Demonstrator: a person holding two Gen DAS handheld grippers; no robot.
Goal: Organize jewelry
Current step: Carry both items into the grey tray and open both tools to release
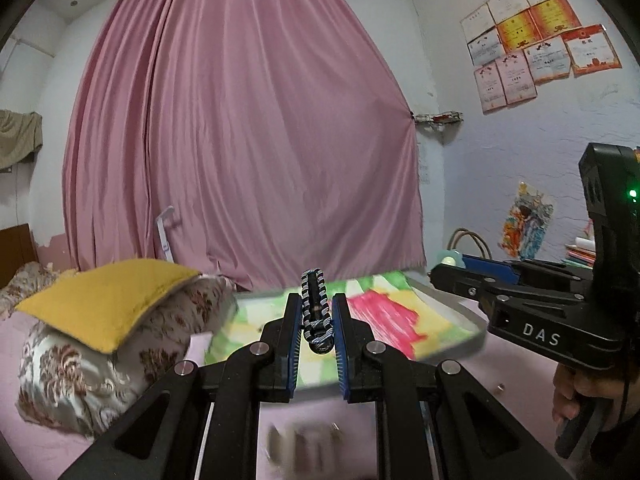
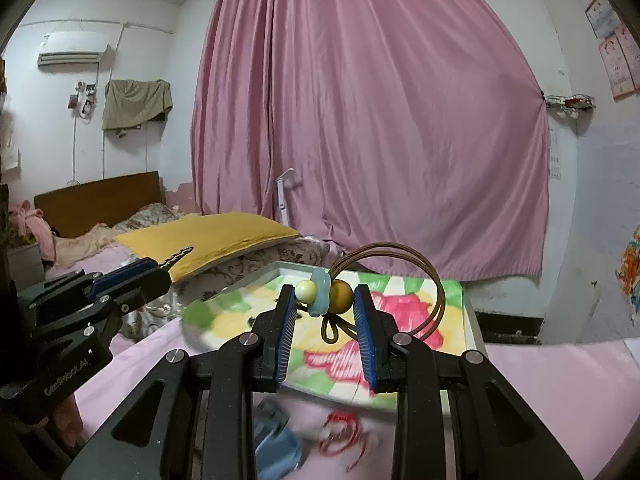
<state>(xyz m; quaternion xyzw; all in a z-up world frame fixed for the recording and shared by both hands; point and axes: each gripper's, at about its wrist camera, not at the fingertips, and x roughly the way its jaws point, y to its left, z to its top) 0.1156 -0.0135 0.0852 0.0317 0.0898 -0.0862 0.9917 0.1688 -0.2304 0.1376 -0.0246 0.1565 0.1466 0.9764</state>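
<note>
Left wrist view: my left gripper point(image 1: 316, 322) is clenching a stiff, light braided bracelet point(image 1: 316, 308) at its end; my right gripper point(image 2: 325, 304) is pinching a limp beaded hair tie point(image 2: 326, 294) by its slippery beads, both raised above the painted tray point(image 2: 469, 312).

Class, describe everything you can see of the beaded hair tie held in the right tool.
The hair tie is a thin brown elastic cord in a double loop, tied in a small bow below its beads. It carries a cream bead, a pale blue translucent piece and an amber-brown bead, all glossy. The right tool clamps the bead cluster between its blue pads; the loop arcs up and right, above a colourful tray.
</note>
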